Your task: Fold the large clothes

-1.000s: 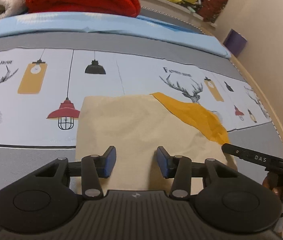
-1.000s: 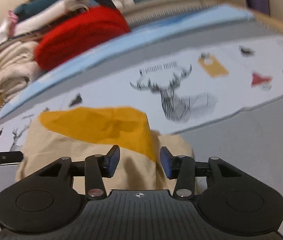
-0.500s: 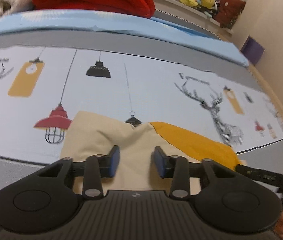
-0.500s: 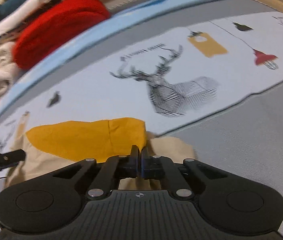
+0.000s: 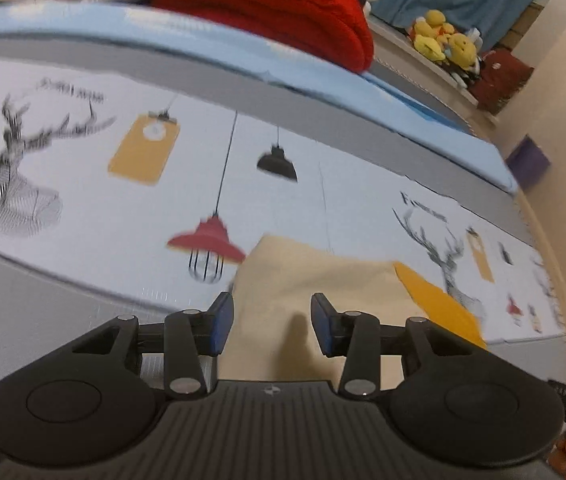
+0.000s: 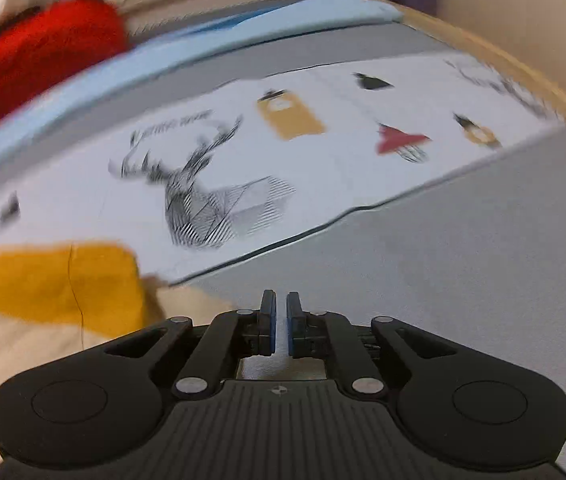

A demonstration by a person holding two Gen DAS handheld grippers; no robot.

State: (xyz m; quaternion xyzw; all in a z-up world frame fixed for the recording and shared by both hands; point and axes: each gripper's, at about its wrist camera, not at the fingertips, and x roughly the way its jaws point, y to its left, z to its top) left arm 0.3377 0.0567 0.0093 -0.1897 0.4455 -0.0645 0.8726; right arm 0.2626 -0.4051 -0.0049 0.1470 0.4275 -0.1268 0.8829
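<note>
The left gripper (image 5: pixel 271 322) is spread wide, its 2 blue pads (image 5: pixel 222 322) well apart with nothing between them. It hangs over the near part of the garment (image 5: pixel 315 288), a folded beige piece with a mustard panel (image 5: pixel 439 306) at 3 o'clock of the jaws. The garment lies on the sheet (image 5: pixel 83 208), which is pale and printed with deer heads and hanging lamps; a red lamp print (image 5: pixel 207 238) sits at 10 o'clock of the gripper, just beside the garment's left edge. A grey band (image 5: pixel 23 300) of the sheet runs along the near side.

In the right wrist view the right gripper (image 6: pixel 279 326) has its pads (image 6: pixel 268 326) drawn almost together, a thin slit left between them, and no cloth shows in that slit. It hovers over the grey band (image 6: pixel 463 260). The garment (image 6: pixel 23 344) lies at 9 o'clock of it, mustard panel (image 6: pixel 55 280) uppermost, apart from the fingers. A deer print (image 6: pixel 203 196) sits at 11 o'clock.

At 12 o'clock in the left view a red blanket (image 5: pixel 267 4) lies rolled on a light blue cloth (image 5: pixel 203 40), with yellow plush toys (image 5: pixel 443 42) at 1 o'clock on a ledge. Both views are blurred.
</note>
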